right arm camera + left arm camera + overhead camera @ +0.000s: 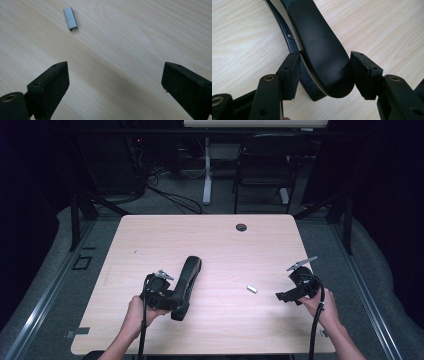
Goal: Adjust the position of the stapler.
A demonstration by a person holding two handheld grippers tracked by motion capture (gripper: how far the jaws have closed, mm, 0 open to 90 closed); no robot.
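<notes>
Left claw [325, 75] was set around the stapler [322, 55] rear, pads seemingly just off it, likely steadying it; right claw [115, 85] was spread, staple strip [70, 22] at eleven o'clock on the worktop [140, 37].

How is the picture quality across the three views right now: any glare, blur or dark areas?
High view: the table is evenly lit, the room around it near black, the image a bit soft. Left gripper view: the stapler is sharp, with a dull sheen and no harsh glare. Right gripper view: the strip of staples is crisp with a thin shadow; a soft shadow band crosses the wood.
</notes>
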